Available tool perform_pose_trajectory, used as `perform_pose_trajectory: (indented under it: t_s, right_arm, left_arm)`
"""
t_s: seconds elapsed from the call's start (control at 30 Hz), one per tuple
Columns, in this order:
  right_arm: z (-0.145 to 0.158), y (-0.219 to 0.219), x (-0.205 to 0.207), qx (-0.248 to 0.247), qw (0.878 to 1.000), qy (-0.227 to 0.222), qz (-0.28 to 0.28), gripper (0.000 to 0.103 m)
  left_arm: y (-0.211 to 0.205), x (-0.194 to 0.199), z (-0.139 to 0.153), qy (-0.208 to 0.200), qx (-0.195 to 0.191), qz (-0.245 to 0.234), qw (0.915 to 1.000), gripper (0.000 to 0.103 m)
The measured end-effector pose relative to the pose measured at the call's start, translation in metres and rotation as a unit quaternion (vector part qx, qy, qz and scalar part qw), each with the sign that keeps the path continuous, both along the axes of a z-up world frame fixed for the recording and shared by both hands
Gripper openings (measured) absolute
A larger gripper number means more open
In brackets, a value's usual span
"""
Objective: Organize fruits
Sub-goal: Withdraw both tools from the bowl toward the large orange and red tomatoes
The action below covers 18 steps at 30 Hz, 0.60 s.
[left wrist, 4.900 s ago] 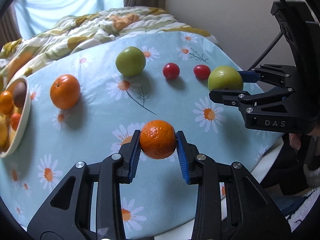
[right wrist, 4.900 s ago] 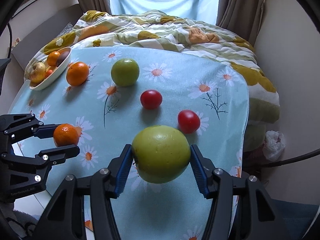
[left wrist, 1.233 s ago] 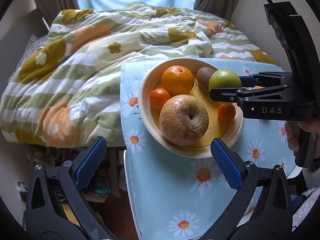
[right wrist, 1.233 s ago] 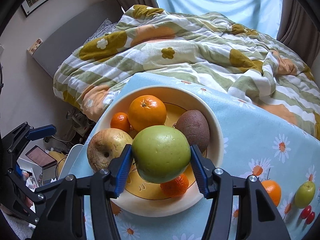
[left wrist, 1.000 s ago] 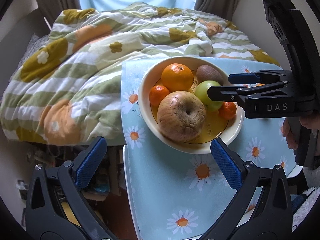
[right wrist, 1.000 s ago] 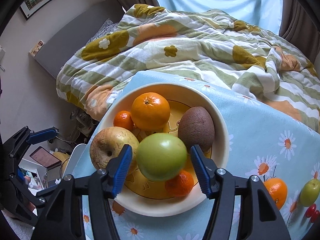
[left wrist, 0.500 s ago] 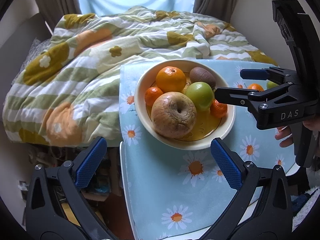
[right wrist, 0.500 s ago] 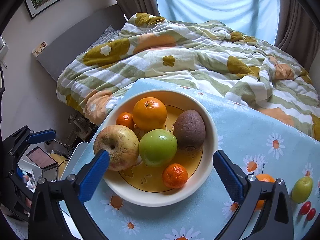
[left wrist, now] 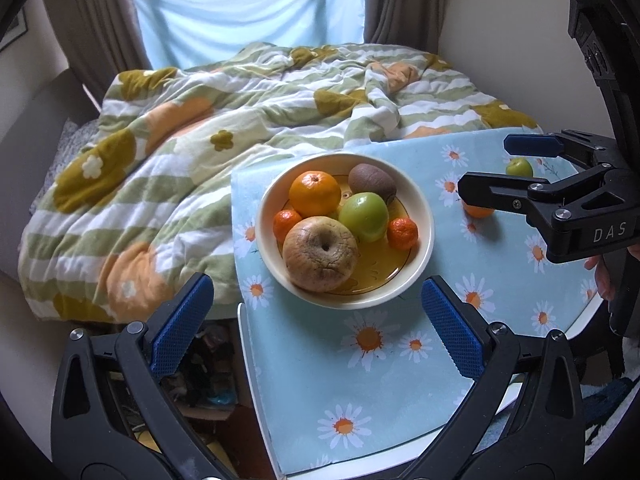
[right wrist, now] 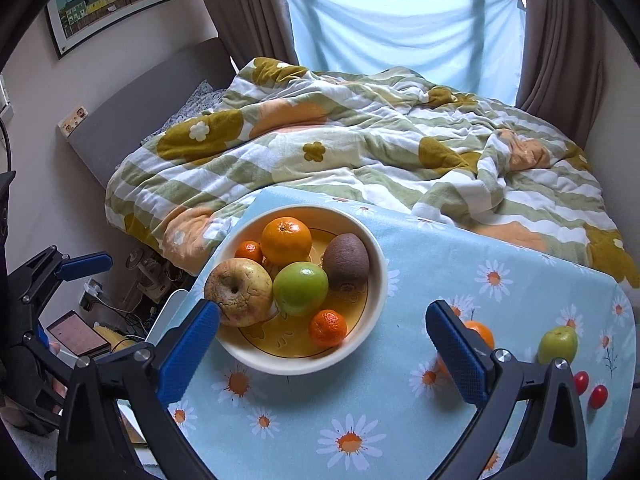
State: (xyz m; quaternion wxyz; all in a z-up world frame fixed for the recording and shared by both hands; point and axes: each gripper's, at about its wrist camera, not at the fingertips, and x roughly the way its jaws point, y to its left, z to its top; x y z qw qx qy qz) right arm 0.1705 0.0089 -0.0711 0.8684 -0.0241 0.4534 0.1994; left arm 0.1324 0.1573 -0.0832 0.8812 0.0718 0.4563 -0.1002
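Blue rubber pads stand spread wide on both tongs, nothing between them: the right gripper (right wrist: 322, 344), whose jaws have just been opening, hangs over the near rim of the cream bowl (right wrist: 376, 304), and the left gripper (left wrist: 316, 320) hovers empty just short of the same bowl. Ahead of the right tongs the green apple (right wrist: 301, 289) lies in the bowl, touching the wrinkled yellowish apple (right wrist: 239, 297) and the kiwi (right wrist: 346, 259), with a small mandarin (right wrist: 327, 327) just nearer. Fruits left on the daisy cloth (right wrist: 500, 280) lie to the right of the right tongs: an orange (right wrist: 478, 332) partly behind its right finger, a second green apple (right wrist: 558, 345), two cherry tomatoes (right wrist: 590, 390). The orange looks firm, round and apt to roll, so take it across its widest middle; the tomatoes are small, smooth and easily crushed, needing a gentle squeeze
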Motion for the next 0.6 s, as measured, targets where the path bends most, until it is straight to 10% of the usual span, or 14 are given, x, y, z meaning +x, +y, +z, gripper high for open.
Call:
perform_pose_trajectory:
  t_s: [0.6]
  right_arm:
    - [0.037, -0.115, -0.063, -0.027, 0.984, -0.032, -0.171, 0.103]
  left_arm:
    - [-0.068, 0.008, 0.027, -0.027, -0.048, -0.064, 0.9965, 0.103]
